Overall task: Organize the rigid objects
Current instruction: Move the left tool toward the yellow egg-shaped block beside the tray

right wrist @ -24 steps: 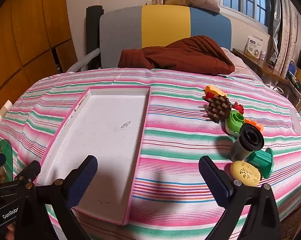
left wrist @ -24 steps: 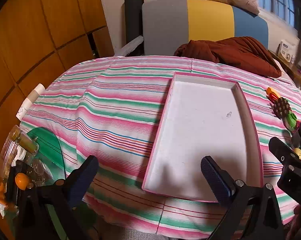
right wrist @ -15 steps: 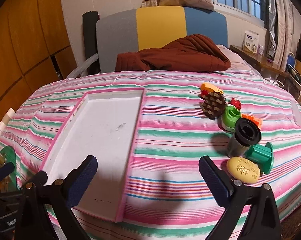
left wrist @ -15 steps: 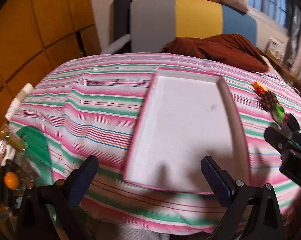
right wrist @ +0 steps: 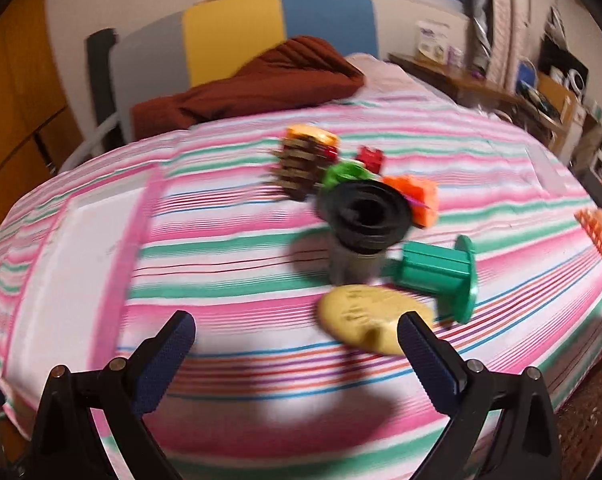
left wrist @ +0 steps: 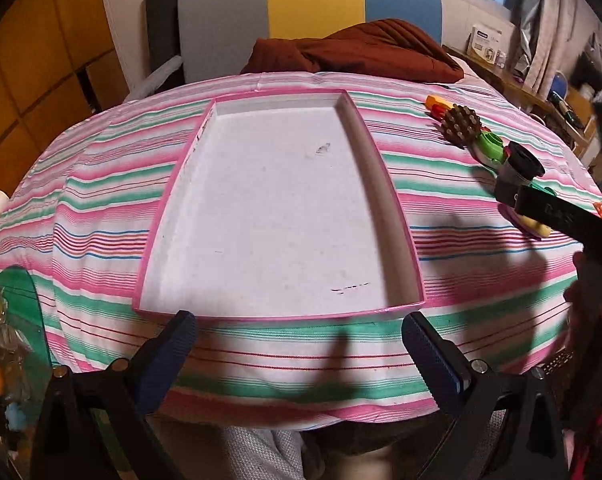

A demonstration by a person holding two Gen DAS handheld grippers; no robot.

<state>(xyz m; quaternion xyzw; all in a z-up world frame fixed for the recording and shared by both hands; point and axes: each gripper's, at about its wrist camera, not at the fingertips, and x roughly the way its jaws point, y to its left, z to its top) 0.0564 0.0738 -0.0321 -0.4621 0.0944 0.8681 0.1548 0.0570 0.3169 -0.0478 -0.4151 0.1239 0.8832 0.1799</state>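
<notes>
Pink-rimmed and white inside, the shallow tray (left wrist: 277,216) lies on the striped cloth (left wrist: 101,184) just beyond my left gripper (left wrist: 299,344), whose jaws stand wide with nothing between them. My right gripper (right wrist: 295,340) is also spread wide and empty — the yellow disc (right wrist: 365,316) lies just beside its right fingertip, with the black cup (right wrist: 365,224), green spool (right wrist: 441,272) and brown studded block (right wrist: 301,168) clustered beyond, well apart from the tray.

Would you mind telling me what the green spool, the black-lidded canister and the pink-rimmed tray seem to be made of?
The green flanged spool looks like moulded plastic: uniform colour, crisp ribs, slight sheen. The grey canister with the black ridged lid also seems plastic, matte, though blur leaves that open. The shallow pink-rimmed white tray looks like cardboard or foam board: dull, scuffed floor, thin straight walls.
</notes>
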